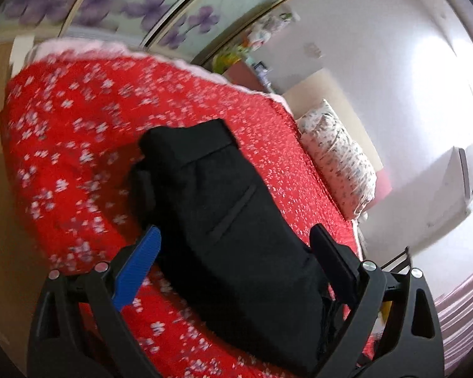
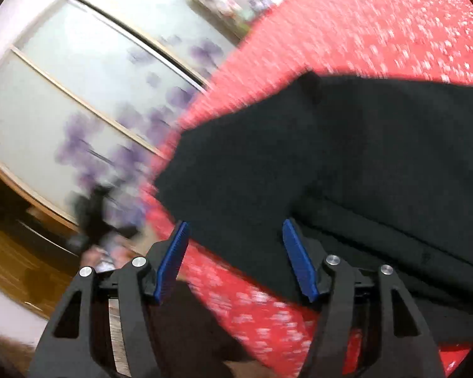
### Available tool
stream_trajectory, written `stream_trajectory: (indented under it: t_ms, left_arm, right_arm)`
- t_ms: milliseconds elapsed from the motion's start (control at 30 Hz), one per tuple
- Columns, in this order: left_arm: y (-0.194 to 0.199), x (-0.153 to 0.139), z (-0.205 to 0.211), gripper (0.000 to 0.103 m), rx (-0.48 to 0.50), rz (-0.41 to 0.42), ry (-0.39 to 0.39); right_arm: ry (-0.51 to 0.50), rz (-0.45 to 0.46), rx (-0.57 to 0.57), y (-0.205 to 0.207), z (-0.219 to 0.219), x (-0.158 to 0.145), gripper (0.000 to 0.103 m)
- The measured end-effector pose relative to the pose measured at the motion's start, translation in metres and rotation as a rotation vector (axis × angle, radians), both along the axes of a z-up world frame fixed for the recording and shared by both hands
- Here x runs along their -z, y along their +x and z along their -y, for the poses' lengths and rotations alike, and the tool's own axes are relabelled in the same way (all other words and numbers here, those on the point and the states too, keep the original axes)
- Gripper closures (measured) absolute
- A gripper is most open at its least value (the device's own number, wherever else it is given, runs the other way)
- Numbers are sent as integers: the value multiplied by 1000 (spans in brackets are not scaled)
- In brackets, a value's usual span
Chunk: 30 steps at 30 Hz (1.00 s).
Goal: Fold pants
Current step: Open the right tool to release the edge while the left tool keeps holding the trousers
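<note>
Lying across the centre of both views, the black pants (image 1: 233, 220) rest folded on the red bedspread (image 1: 78, 145). Left hand-held gripper (image 1: 236, 245) and right hand-held gripper (image 2: 235, 242) both hover spread wide, holding nothing. Lower each onto a cloth edge, close firmly, then fold evenly.

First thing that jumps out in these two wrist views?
The black pants, folded into a long bundle, lie on a bright red bedspread with small white flowers, filling the middle of both views. The left gripper and the right gripper both stand open over the fabric, gripping nothing. Behind the bed, wardrobe doors with purple flowers; a floral pillow lies at the bed's right edge.
</note>
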State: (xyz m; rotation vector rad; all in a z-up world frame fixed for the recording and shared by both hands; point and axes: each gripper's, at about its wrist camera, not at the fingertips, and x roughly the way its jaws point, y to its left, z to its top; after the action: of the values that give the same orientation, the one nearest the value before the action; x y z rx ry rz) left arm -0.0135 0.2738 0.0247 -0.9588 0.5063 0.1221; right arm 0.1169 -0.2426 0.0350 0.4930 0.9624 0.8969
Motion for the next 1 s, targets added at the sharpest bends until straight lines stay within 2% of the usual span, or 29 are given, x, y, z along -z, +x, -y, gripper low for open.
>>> stream_trajectory:
  t_ms: [67, 167, 300, 367, 500, 533, 600, 700, 767, 833, 900, 1000]
  left_arm:
    - [1, 6, -14, 9, -1, -22, -83]
    - [8, 13, -27, 10, -6, -72, -178]
    - [16, 17, -33, 11, -32, -130, -180]
    - [26, 18, -36, 11, -42, -158, -159]
    - [53, 30, -44, 12, -7, -205, -191]
    - [60, 35, -46, 14, 3, -227, -195]
    - [65, 34, -44, 28, -16, -248, -186]
    - [62, 12, -36, 39, 27, -147, -103]
    - [63, 5, -34, 42, 45, -124, -64]
    - [70, 13, -39, 45, 28, -175, -86]
    - [75, 26, -44, 56, 4, -203, -126]
    - [79, 38, -48, 58, -11, -216, -143]
  right_arm:
    - [39, 30, 47, -2, 15, -12, 26]
    - [58, 19, 93, 0, 28, -13, 26]
    - [63, -33, 112, 0, 36, -6, 26]
    - [53, -23, 105, -3, 35, -7, 26]
    - [34, 2, 93, -6, 30, -10, 26]
    - [30, 3, 93, -5, 31, -10, 26]
    - [25, 1, 93, -2, 32, -10, 26]
    - [27, -1, 95, -1, 33, -9, 26]
    - [25, 1, 96, 0, 33, -10, 26]
    - [26, -4, 97, 1, 32, -8, 26]
    - [24, -7, 93, -1, 30, -7, 26]
    - [5, 7, 84, -3, 28, -7, 25]
